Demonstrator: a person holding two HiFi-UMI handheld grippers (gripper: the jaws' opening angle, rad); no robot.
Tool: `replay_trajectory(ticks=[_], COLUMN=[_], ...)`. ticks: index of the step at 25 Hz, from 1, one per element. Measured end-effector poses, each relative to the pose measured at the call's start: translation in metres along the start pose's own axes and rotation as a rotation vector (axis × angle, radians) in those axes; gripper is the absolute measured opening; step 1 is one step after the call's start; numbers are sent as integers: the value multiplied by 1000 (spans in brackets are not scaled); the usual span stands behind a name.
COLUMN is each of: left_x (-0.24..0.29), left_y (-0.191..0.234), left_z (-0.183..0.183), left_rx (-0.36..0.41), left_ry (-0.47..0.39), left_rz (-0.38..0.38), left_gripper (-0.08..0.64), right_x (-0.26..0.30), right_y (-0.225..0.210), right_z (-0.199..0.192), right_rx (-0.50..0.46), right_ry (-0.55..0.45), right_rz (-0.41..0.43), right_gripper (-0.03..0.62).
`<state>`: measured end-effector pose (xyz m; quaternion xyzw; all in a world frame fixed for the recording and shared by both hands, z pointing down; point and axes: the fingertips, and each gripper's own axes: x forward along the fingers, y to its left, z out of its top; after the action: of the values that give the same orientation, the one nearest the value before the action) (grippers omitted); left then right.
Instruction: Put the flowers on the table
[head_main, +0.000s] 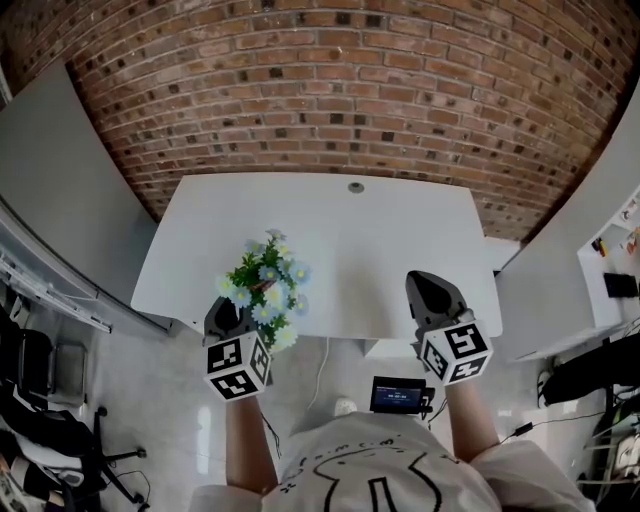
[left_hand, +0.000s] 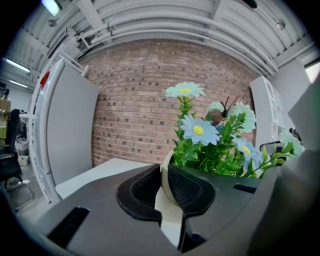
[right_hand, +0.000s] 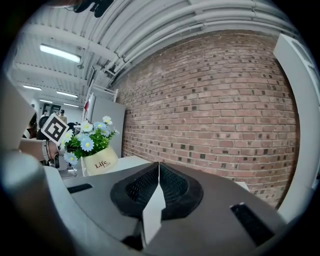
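Note:
A cream pot of blue and white daisies (head_main: 268, 285) hangs at the near left edge of the white table (head_main: 390, 240). My left gripper (head_main: 228, 312) is shut on the pot's rim. In the left gripper view the cream rim (left_hand: 167, 192) is pinched between the black pads, at the left gripper (left_hand: 167, 182), with the flowers (left_hand: 210, 142) rising just beyond. The pot (right_hand: 100, 161) also shows at the left of the right gripper view; whether its base touches the table is hidden. My right gripper (head_main: 432, 292) hovers over the table's near right edge, and in its own view the right gripper (right_hand: 158, 182) is shut on nothing.
A brick wall (head_main: 340, 90) runs behind the table. A grey partition (head_main: 60, 190) stands at the left and white shelving (head_main: 610, 250) at the right. A small device with a screen (head_main: 400, 395) lies on the floor below the table edge. An office chair (head_main: 40, 400) sits at the far left.

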<state>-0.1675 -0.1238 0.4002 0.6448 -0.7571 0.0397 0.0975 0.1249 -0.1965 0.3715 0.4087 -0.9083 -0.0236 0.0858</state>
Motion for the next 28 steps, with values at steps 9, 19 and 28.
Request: replay_trajectory(ticks=[9, 19, 28], left_x=[38, 109, 184], left_y=[0, 20, 35], left_z=[4, 22, 36], left_rx=[17, 49, 63], left_ry=[19, 33, 52], left_rz=[-19, -113, -214], left_gripper=[54, 54, 54], right_x=[26, 79, 129], right_y=[-20, -23, -33], right_z=[-13, -7, 0], right_rx=[45, 67, 81], right_ry=[26, 29, 56], right_rz=[-30, -107, -208], right_gripper=[17, 17, 17])
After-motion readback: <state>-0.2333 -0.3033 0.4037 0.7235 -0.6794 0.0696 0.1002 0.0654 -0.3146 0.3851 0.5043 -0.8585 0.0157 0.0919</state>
